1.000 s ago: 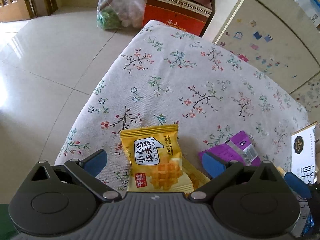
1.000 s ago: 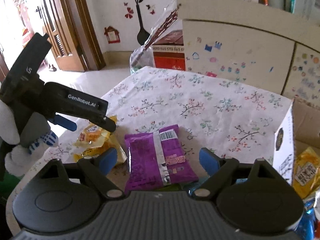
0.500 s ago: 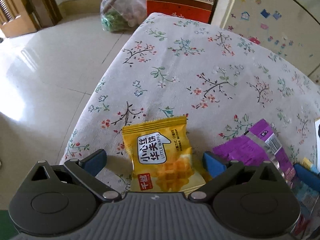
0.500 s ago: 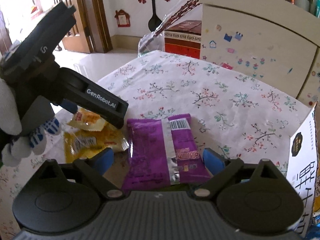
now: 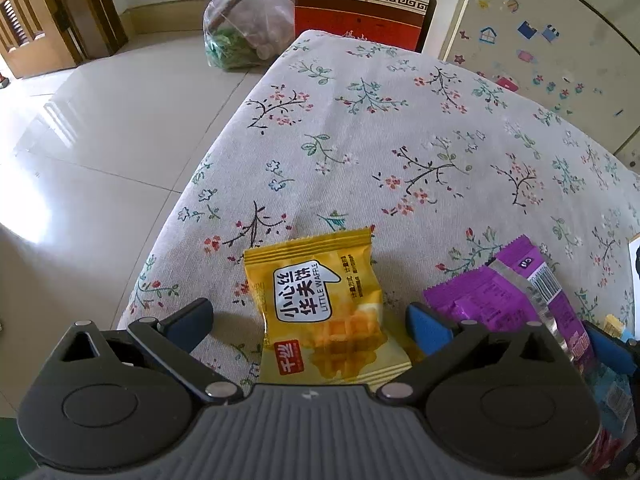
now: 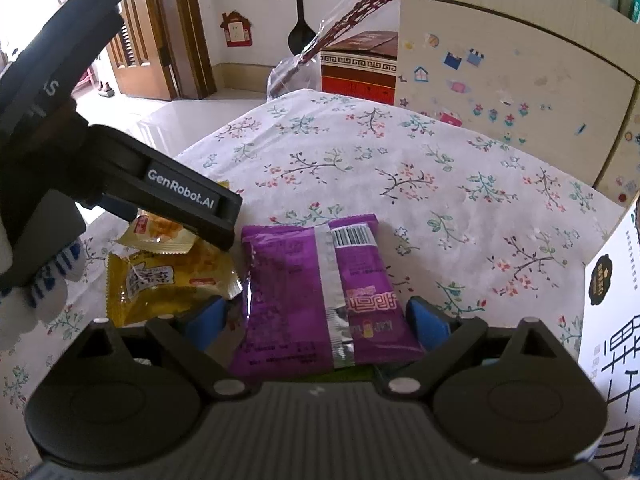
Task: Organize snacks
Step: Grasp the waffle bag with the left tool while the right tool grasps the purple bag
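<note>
Yellow waffle packet [image 5: 320, 308] between spread blue fingers [image 5: 426, 326]

Two yellow waffle packets [image 6: 168, 280] lie on the table. One purple packet [image 6: 320, 292] (barcode showing). One white box [image 6: 612, 320].

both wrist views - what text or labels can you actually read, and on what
"小心丝 华夫饼 LITTLE WAFFLE": yellow waffle packet, between the open left gripper fingers.
"GenRobot.AI": left gripper's side, in the right wrist view.
Purple packet: barcode and print, too blurred to read.
White box: large characters cut off, unreadable.
</note>
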